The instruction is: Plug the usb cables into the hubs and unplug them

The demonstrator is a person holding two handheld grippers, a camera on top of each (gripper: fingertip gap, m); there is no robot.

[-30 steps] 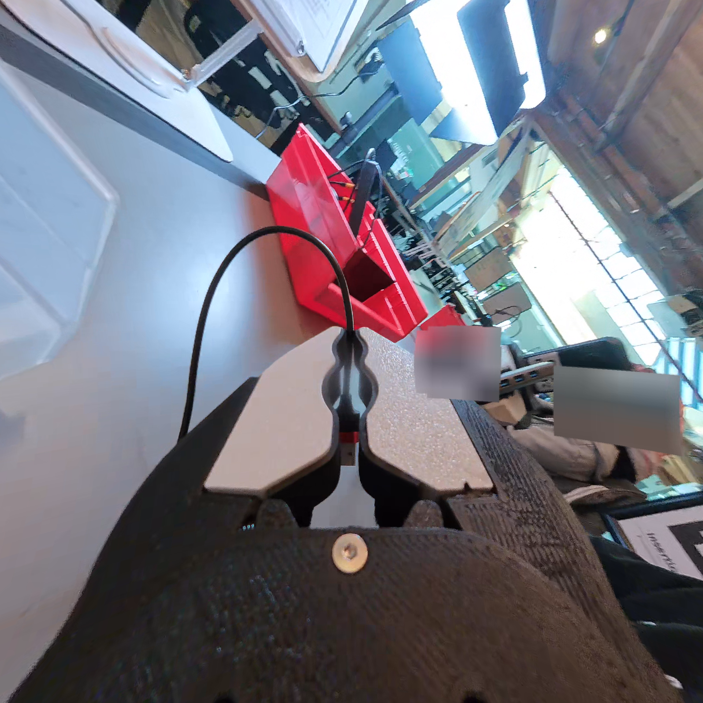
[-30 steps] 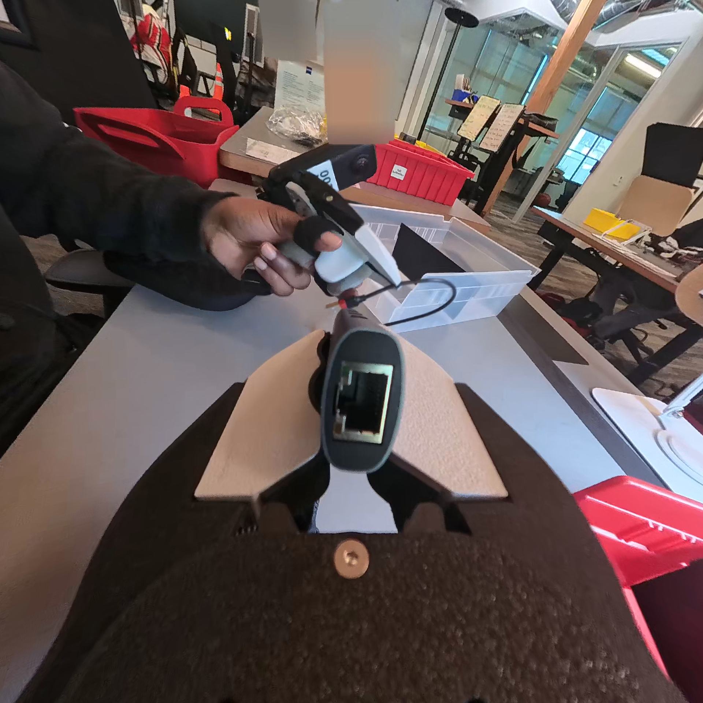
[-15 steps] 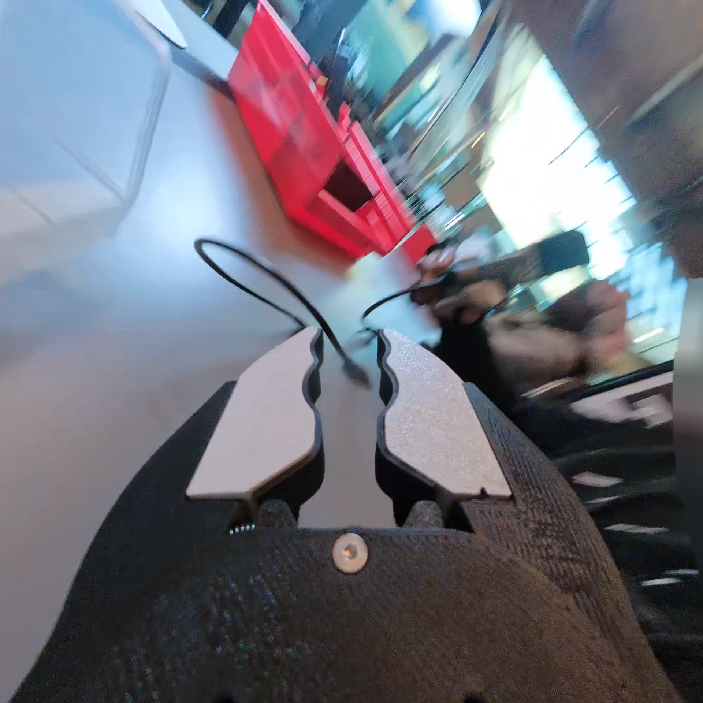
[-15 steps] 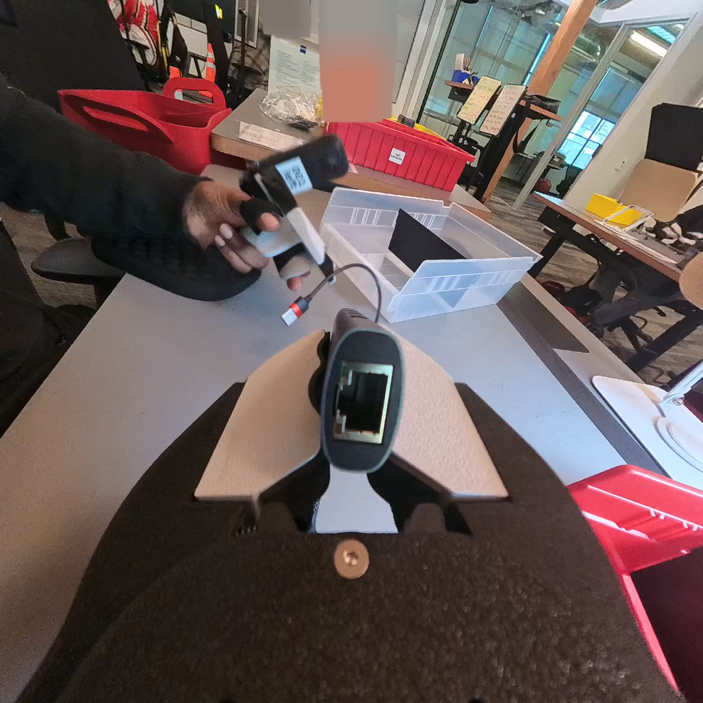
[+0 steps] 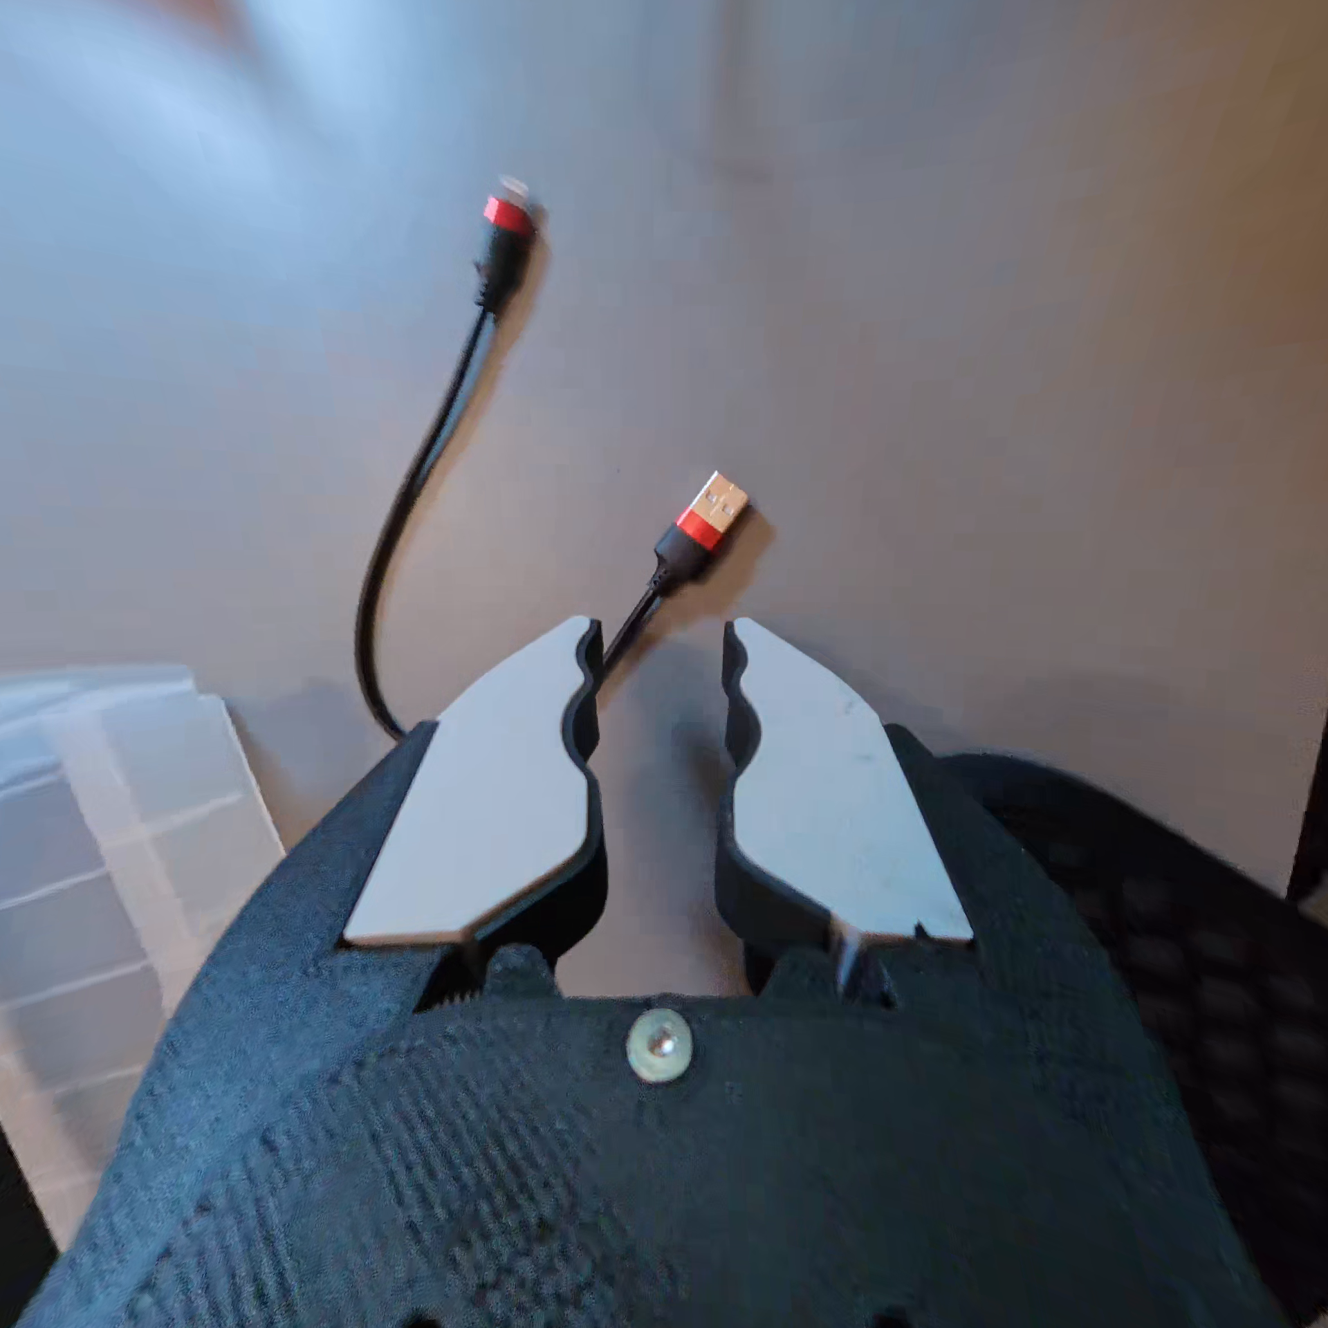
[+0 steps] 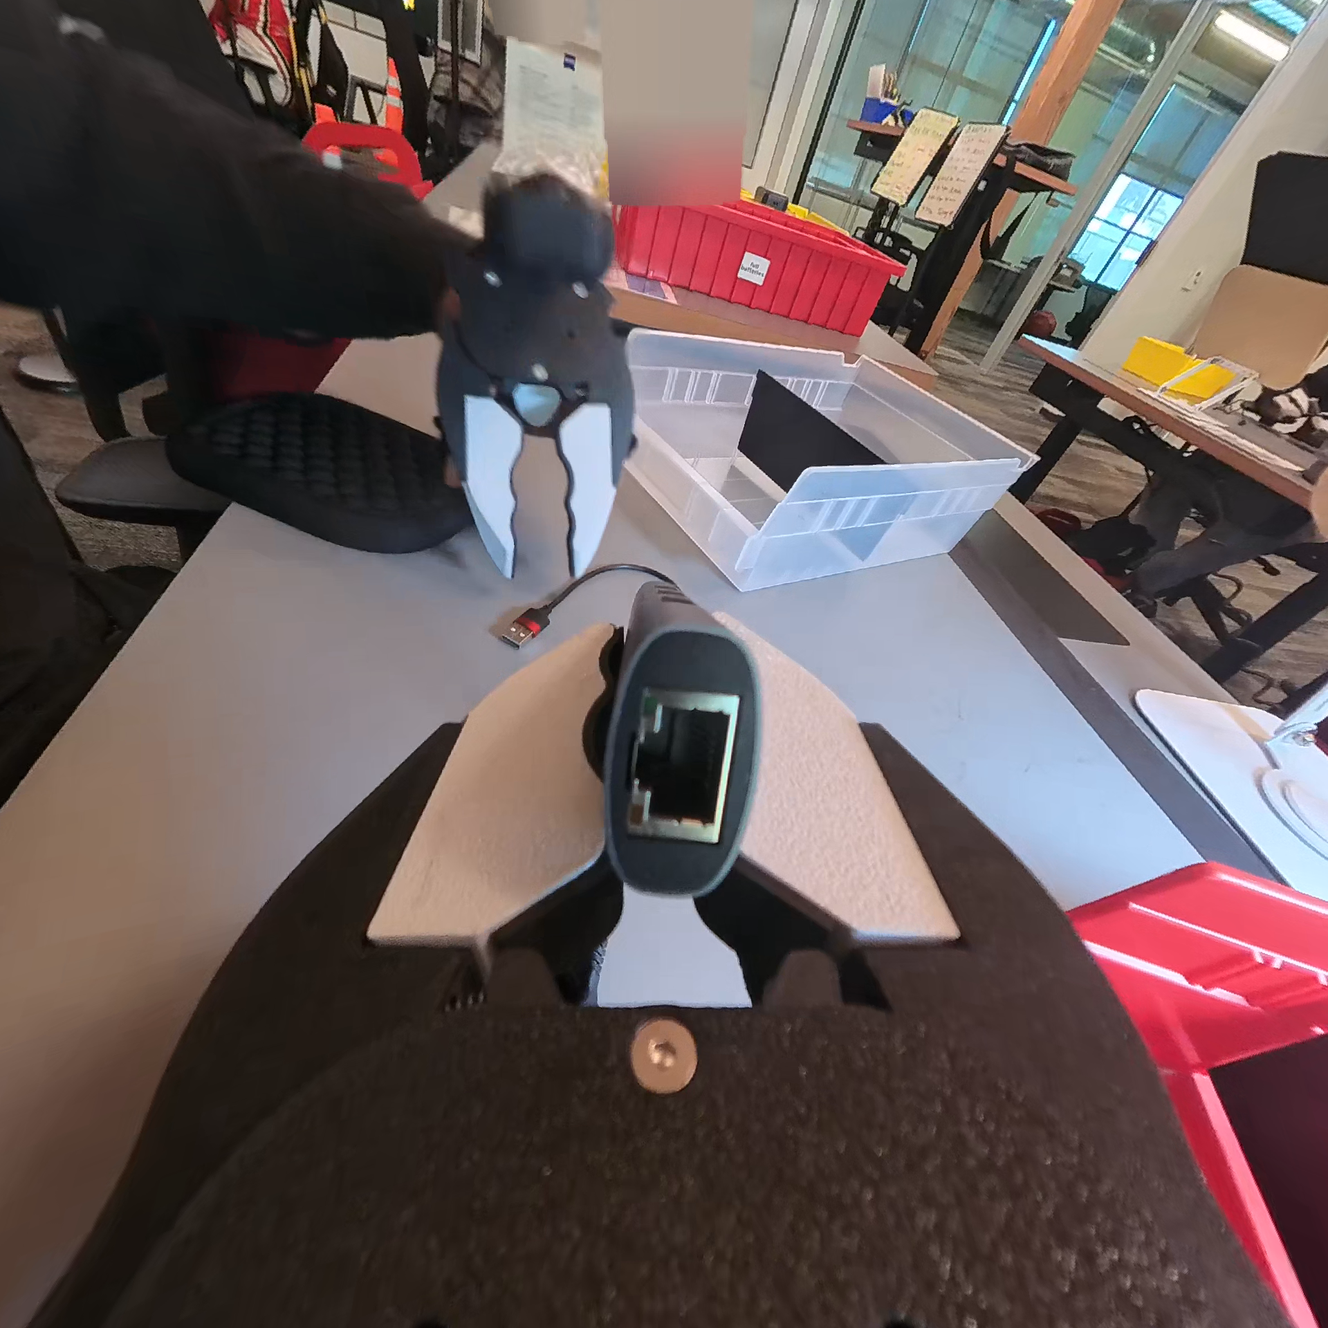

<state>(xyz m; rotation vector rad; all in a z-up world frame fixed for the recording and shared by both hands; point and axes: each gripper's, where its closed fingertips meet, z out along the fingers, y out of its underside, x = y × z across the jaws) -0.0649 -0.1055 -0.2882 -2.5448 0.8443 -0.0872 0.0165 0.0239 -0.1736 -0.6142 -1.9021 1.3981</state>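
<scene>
Black usb cable [image 5: 402, 575] lies loose on table [image 5: 934, 359]; left gripper [image 5: 657, 632] parted, empty; right gripper [image 6: 675, 639] clamps hub [image 6: 679, 762].

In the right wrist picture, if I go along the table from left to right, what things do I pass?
Black mesh chair seat → left gripper hanging open over the table → USB cable → clear plastic bin → white stand base at the far right edge.
</scene>
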